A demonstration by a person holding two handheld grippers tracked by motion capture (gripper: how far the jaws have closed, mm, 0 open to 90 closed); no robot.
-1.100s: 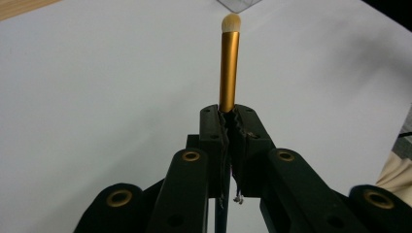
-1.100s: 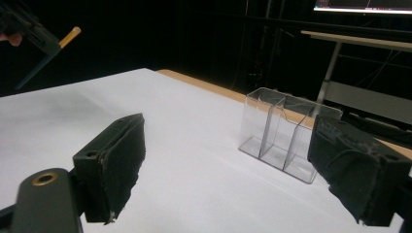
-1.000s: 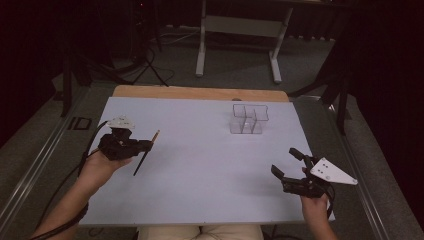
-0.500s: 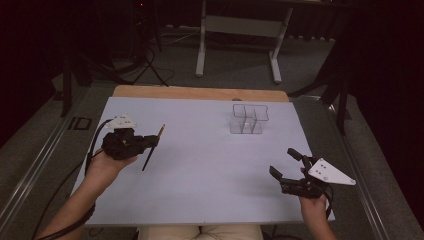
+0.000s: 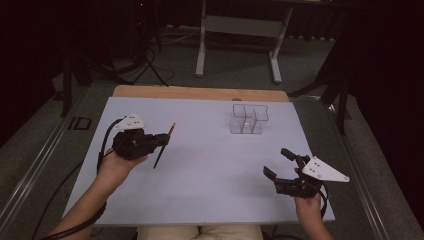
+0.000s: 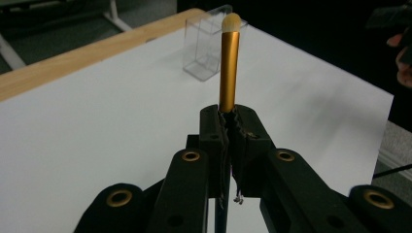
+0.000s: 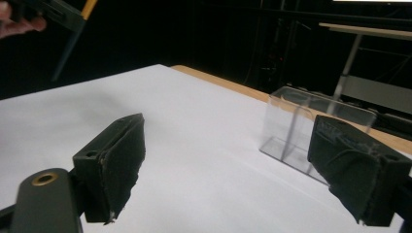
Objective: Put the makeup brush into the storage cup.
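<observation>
Lifted rightward since earlier, the left tongs [image 5: 165, 138] clamp a brush [image 6: 229, 63], probably bound for the far clear organizer [image 5: 248, 119]; right tongs [image 5: 280, 163] wait open.

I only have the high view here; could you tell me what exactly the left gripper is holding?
Observer: The left gripper is shut on a makeup brush, gold ferrule and pale rounded tip pointing out past the jaws.
Operator: Thank you. Which way does it point?
Observer: In the left gripper view, the tip lines up with the clear plastic organizer.
Operator: And is the right gripper holding anything?
Observer: No, the right gripper is open with nothing between its padded jaws; the organizer stands beyond them.
</observation>
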